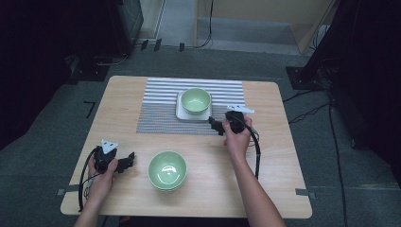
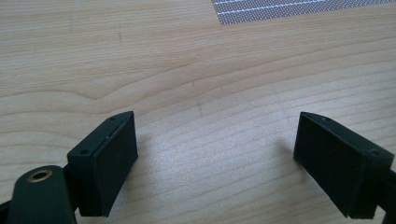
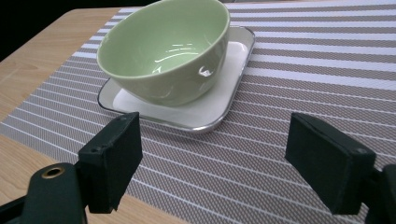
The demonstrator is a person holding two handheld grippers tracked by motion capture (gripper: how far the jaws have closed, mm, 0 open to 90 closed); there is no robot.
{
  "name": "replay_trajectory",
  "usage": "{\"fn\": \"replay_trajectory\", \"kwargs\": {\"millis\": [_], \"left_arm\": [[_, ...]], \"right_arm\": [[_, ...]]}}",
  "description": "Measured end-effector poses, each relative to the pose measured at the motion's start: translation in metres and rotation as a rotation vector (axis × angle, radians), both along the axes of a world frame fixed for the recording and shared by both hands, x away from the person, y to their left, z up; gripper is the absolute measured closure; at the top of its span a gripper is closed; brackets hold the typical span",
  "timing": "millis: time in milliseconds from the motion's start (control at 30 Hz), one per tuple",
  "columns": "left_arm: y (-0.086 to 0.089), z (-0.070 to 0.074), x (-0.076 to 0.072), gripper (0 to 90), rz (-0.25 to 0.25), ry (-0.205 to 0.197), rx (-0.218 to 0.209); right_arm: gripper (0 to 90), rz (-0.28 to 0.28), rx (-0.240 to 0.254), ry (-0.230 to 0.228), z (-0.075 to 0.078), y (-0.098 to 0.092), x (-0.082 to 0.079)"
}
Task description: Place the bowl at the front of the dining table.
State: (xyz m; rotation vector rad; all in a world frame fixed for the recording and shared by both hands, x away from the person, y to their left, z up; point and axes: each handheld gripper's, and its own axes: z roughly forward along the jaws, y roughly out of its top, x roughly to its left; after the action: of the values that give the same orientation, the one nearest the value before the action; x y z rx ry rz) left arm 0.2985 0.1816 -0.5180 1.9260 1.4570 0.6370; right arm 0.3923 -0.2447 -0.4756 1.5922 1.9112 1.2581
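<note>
Taking the striped placemat [image 1: 194, 106] as landmark: nearer than its left corner, the left gripper [image 1: 126, 161] is rested on the counter [image 1: 283, 189], jaws spread, nothing between them. A stack of green bowls [image 1: 167, 170] is left below the mat. On the mat, one green bowl [image 3: 163, 51] is already set upright on the white plate [image 3: 219, 105]. At its near right edge, the right gripper [image 1: 216, 126] is held low, jaws wide, empty.

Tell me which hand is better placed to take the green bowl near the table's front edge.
Left, probably. The left tool sits open just beside the near bowl, pointing at it. The right tool is open too, but faces the far bowl on the white plate.
</note>
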Motion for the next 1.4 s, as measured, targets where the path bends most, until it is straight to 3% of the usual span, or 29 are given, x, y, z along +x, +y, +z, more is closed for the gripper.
{"fn": "replay_trajectory", "kwargs": {"millis": [733,1400], "left_arm": [[0.0,0.0,0.0,13.6,0.0,-0.001,0.0],[0.0,0.0,0.0,13.5,-0.001,-0.001,0.0]], "right_arm": [[18.9,0.008,-0.043,-0.023,-0.003,-0.017,-0.039],[19.8,-0.055,-0.089,-0.054,-0.009,-0.048,-0.073]]}}
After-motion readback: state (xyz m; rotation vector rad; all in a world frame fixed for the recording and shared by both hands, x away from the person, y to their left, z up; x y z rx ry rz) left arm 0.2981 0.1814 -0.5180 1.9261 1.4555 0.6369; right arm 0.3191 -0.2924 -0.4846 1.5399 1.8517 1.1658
